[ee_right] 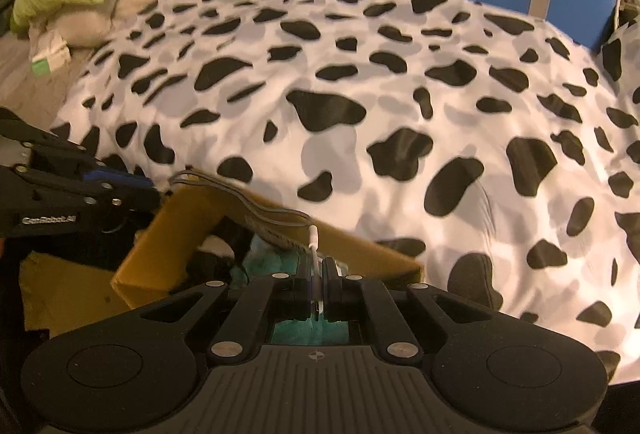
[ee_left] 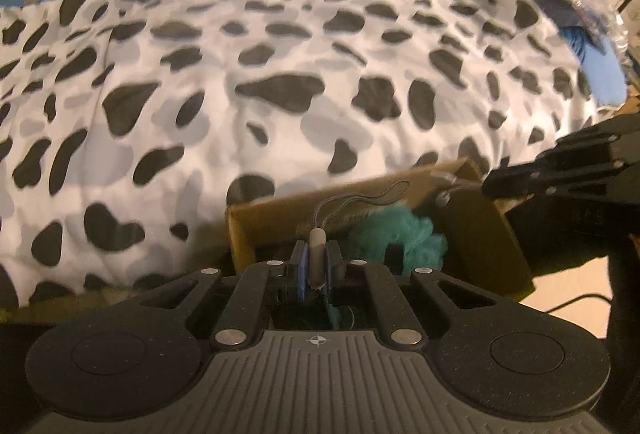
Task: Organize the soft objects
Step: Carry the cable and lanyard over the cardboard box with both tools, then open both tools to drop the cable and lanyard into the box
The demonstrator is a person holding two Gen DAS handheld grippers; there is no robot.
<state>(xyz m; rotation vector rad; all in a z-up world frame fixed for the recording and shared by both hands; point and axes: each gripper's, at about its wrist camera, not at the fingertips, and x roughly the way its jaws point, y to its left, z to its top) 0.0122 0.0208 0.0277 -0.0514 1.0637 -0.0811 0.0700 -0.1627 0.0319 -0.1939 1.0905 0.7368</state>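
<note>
Both the left gripper (ee_left: 316,268) and right gripper (ee_right: 317,284) clamped cable (ee_right: 256,207) ends above the cardboard box (ee_right: 176,234), stowing unfinished.

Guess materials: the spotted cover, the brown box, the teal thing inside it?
Spotted cover: soft woven or fleece fabric, matte; it creases and drapes.
Brown box: corrugated cardboard by its look, matte, stiff flat walls.
Teal thing: fluffy, perhaps yarn or plush; too blurred to settle.
</note>
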